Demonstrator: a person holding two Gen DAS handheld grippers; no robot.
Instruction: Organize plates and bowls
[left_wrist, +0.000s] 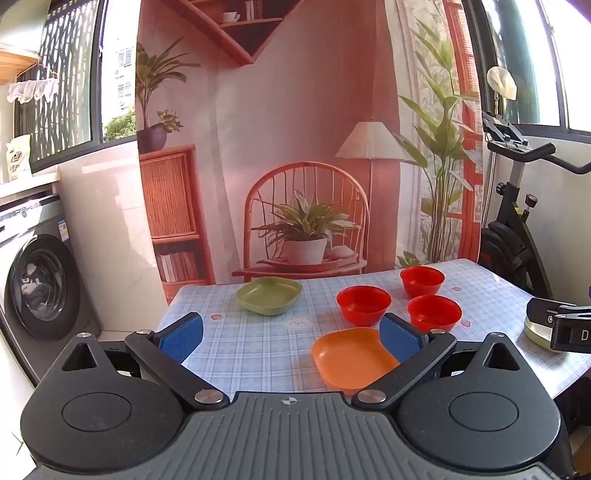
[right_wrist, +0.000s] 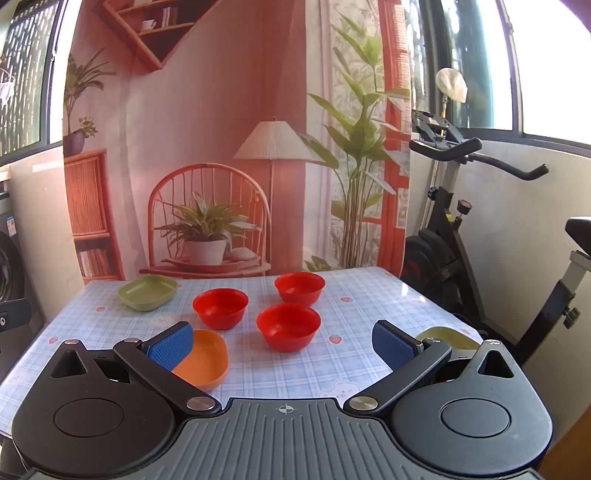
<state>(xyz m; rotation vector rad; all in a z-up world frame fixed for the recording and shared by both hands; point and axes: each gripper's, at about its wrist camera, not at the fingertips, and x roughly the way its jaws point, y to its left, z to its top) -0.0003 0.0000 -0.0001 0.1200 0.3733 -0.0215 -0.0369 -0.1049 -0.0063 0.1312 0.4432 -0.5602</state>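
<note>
Green comes first on our left: the green plate (left_wrist: 269, 295) sits near the far left corner of the counter (left_wrist: 229, 343), well apart from the rest. Moving right, the orange plate (left_wrist: 349, 356) lies near the front edge, then three red bowls (right_wrist: 220, 307) (right_wrist: 288, 325) (right_wrist: 299, 287) cluster mid-counter, close together but apart from one another, and a second greenish plate (right_wrist: 448, 338) peeks out at the right edge behind our right tool's finger. Our left tool (left_wrist: 291, 338) is spread wide and holds nothing, hovering over the front edge by the orange plate; our right tool (right_wrist: 282, 345) is likewise wide and empty, aimed at the nearest red bowl. Nothing looks stacked yet, we judge. The risk we see: the plates are shallow and smooth, so a pinch on a thin rim could slip or tip the plate, and the plate at the right edge could be nudged off. Bowls so close could knock each other. Covering the counter is a glossy pale-blue checked cloth; behind hang a printed backdrop, a washing machine (left_wrist: 40, 280) left, an exercise bike (right_wrist: 461, 206) right.
</note>
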